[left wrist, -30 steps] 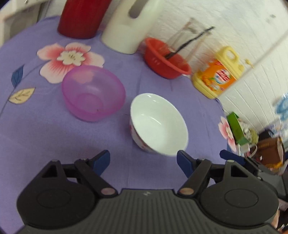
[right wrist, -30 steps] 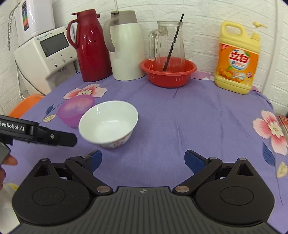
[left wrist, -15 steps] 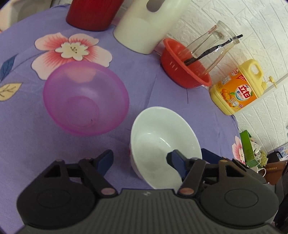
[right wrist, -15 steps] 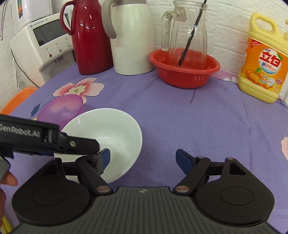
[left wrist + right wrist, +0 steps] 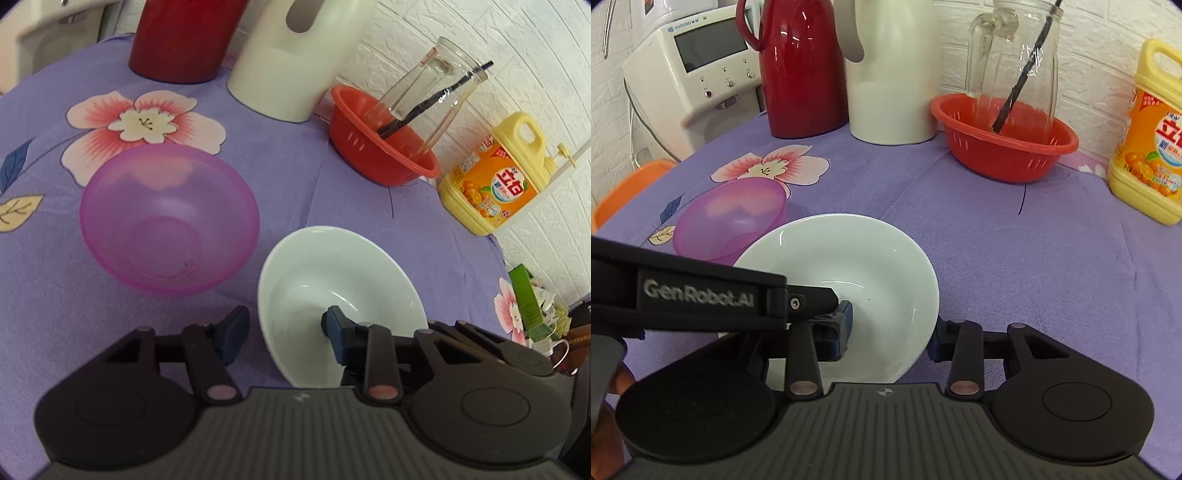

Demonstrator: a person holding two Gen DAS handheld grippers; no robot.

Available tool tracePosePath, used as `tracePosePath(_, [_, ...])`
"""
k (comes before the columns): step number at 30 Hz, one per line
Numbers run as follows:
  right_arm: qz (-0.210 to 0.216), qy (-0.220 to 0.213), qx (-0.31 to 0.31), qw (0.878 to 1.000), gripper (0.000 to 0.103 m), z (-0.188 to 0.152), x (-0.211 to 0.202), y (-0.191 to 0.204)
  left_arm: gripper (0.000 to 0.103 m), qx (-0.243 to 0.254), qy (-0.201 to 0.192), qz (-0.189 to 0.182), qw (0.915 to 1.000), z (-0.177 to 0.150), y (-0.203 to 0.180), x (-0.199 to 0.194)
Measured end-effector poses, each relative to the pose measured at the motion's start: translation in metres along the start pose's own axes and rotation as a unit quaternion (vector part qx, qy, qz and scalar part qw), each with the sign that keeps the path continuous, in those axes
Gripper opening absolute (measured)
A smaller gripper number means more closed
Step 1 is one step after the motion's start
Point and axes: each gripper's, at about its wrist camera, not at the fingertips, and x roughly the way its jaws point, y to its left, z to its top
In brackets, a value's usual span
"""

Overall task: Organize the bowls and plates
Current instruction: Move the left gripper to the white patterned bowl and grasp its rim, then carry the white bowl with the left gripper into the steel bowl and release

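Note:
A white bowl [image 5: 332, 280] stands on the purple flowered tablecloth, right of a translucent pink bowl [image 5: 166, 218]. My left gripper [image 5: 282, 328] is open and straddles the white bowl's near-left rim, one finger inside and one outside. My right gripper [image 5: 892, 332] is open and straddles the near-right rim of the white bowl [image 5: 864, 266] the same way. The left gripper's arm crosses the right wrist view at left. The pink bowl [image 5: 731, 221] sits just behind and left of the white one.
At the back stand a red thermos [image 5: 798, 66], a white thermos [image 5: 890, 70], a red basket [image 5: 1004, 144] holding a glass pitcher, and a yellow detergent bottle [image 5: 1152, 147]. A white appliance [image 5: 690, 70] stands at back left. The table edge falls away at right [image 5: 498, 258].
Both grippers have moved forward onto the white bowl and narrowed, each now with one finger inside the rim. The bowl looks slightly tilted.

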Motion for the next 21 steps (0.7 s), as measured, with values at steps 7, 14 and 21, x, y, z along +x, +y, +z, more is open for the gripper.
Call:
tracePosePath(7, [-0.005, -0.002, -0.001, 1.000, 0.059, -0.009, -0.011, 0.004, 0.027, 0.036, 0.001, 0.004, 0.9994, -0.009, -0.011, -0.006])
tracePosePath(14, [-0.005, -0.003, 0.003, 1.000, 0.059, -0.018, -0.022, 0.006, 0.027, 0.046, 0.005, 0.000, 0.9989, -0.022, -0.016, -0.016])
tracePosePath(21, [-0.012, -0.018, 0.004, 1.000, 0.059, -0.029, -0.053, 0.012, 0.027, 0.064, -0.004, -0.011, 0.9979, -0.038, -0.030, -0.047])
